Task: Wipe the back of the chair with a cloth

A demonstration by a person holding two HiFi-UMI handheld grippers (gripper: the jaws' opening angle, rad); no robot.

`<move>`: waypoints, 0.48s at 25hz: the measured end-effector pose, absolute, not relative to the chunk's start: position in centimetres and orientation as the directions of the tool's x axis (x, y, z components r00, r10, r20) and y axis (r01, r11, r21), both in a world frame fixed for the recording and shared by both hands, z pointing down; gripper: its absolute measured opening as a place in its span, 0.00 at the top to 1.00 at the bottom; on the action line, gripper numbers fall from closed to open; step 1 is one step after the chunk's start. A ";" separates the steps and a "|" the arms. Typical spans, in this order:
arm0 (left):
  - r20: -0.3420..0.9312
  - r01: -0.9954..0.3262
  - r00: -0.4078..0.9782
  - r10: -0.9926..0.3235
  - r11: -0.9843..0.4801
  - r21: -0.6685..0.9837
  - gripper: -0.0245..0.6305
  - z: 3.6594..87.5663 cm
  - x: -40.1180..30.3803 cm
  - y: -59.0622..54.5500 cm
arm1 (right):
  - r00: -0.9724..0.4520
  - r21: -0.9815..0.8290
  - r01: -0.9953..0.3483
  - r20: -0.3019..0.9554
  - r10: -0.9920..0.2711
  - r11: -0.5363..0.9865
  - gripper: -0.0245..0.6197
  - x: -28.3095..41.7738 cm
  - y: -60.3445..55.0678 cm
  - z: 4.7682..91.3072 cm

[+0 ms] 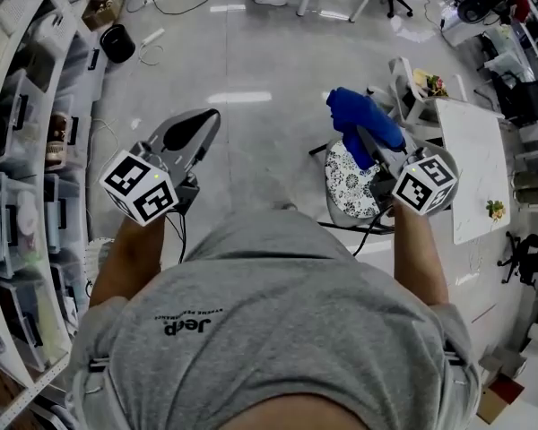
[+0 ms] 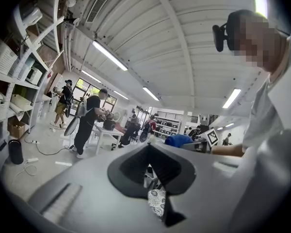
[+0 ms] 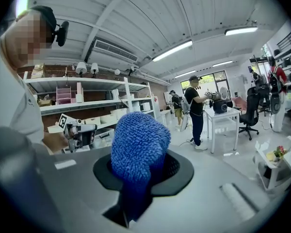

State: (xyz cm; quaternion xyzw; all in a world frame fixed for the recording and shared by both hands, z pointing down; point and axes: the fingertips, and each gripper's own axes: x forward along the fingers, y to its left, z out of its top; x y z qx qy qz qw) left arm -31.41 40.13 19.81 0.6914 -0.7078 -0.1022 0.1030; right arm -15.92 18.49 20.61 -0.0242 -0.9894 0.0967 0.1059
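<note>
A blue fluffy cloth (image 1: 362, 117) is held up in my right gripper (image 1: 366, 137), whose jaws are shut on it; in the right gripper view the cloth (image 3: 137, 147) fills the middle. Below it on the floor is the chair (image 1: 348, 183), with a black-and-white patterned cushion. My left gripper (image 1: 212, 116) is raised at the left, away from the chair, with its jaws shut on nothing. Through its jaws a bit of the patterned cushion (image 2: 158, 203) shows, and the cloth (image 2: 178, 140) is to the right.
A white table (image 1: 472, 165) stands right of the chair, and a small white stand (image 1: 411, 89) is behind it. Shelving with bins (image 1: 22, 168) lines the left side. Cables and a black bin (image 1: 117, 42) lie on the far floor. People stand by a far table (image 3: 222, 111).
</note>
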 end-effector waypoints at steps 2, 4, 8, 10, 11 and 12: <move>0.019 -0.957 -0.039 -0.999 0.043 0.287 0.89 20.1 -32.3 38.6 | -0.974 -0.203 0.052 0.206 0.094 0.978 0.84 -17.4 16.8 21.0; 0.031 -0.958 -0.065 -0.997 0.071 0.278 0.89 20.2 -33.0 36.8 | -0.971 -0.212 0.081 0.203 0.125 0.974 0.84 -18.7 14.4 21.6; 0.042 -0.955 -0.146 -0.988 0.152 0.254 0.89 20.3 -35.3 32.7 | -0.964 -0.239 0.141 0.186 0.188 0.961 0.84 -22.4 8.8 22.6; 0.046 -0.944 -0.207 -0.977 0.212 0.252 0.89 20.1 -36.8 30.7 | -0.956 -0.252 0.185 0.177 0.233 0.950 0.84 -24.9 6.0 23.0; 0.046 -0.937 -0.236 -0.971 0.240 0.254 0.89 20.1 -37.4 29.7 | -0.950 -0.254 0.209 0.178 0.258 0.944 0.84 -26.1 4.8 23.1; 0.046 -0.931 -0.257 -0.965 0.261 0.255 0.89 20.1 -37.9 28.6 | -0.941 -0.249 0.235 0.183 0.284 0.939 0.84 -27.1 3.6 23.3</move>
